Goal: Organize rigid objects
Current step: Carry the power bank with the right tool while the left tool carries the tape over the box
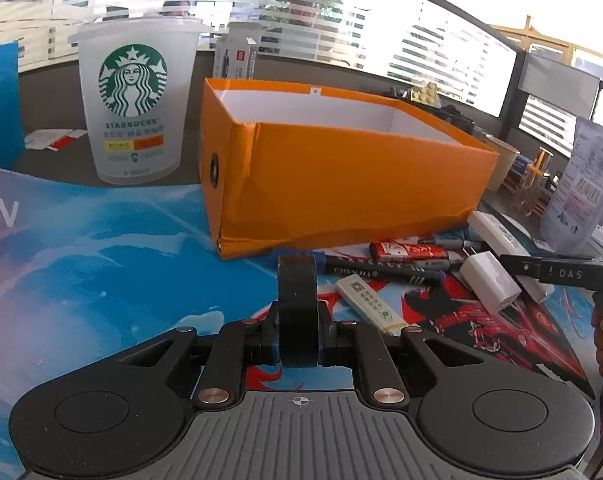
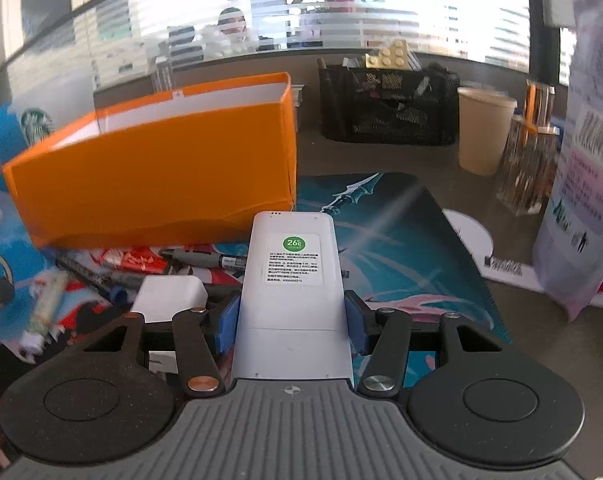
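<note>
Blue printed desk mat [image 1: 101,264] is carrying the open orange cardboard box [image 1: 341,176]; left gripper [image 1: 297,320] is clamping a black roll [image 1: 296,280]; right gripper [image 2: 291,320] is gripping a white remote control [image 2: 293,280], both lifted just before the box, presumably for depositing inside.

Right gripper [image 2: 292,320]: jaws clamped on white remote [image 2: 292,280], label side up. Orange box [image 2: 153,176] just beyond jaws, to their left. White charger [image 2: 169,296] and markers [image 2: 205,259] left of jaws.

You've got a Starbucks cup [image 1: 131,104] standing left on the worktop [image 2: 381,156]. Out right, a black mesh organizer [image 2: 389,104] sits beside a paper cup [image 2: 483,132].
</note>
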The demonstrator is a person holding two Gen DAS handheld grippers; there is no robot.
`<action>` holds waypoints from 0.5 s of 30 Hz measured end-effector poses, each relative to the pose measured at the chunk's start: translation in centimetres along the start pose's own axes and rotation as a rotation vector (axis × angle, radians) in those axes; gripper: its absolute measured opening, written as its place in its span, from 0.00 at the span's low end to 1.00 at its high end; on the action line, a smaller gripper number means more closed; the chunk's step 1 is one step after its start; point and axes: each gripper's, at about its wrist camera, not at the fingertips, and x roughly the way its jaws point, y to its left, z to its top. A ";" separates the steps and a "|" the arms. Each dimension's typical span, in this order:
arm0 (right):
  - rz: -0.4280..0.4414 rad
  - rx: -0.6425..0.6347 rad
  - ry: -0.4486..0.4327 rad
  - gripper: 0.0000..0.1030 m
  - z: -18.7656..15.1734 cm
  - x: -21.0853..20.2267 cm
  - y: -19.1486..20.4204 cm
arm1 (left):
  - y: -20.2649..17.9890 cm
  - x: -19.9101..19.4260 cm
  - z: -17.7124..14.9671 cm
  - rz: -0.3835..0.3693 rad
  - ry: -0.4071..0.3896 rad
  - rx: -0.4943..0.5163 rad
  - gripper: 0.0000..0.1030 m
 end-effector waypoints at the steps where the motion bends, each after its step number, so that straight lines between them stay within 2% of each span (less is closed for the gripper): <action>1: 0.016 0.030 0.001 0.49 0.1 -0.1 -0.3 | 0.0 -0.1 0.1 0.002 -0.001 -0.004 0.13; 5: 0.086 0.131 0.006 0.49 0.2 -0.3 -1.5 | 0.0 -0.4 0.1 0.009 -0.006 -0.007 0.13; 12: 0.272 0.362 0.033 0.49 0.1 -0.4 -3.8 | -0.3 -1.3 0.5 0.029 -0.022 -0.002 0.13; 15: 0.315 0.401 0.035 0.49 0.2 -0.6 -4.1 | -0.5 -1.7 0.8 0.039 -0.030 0.001 0.13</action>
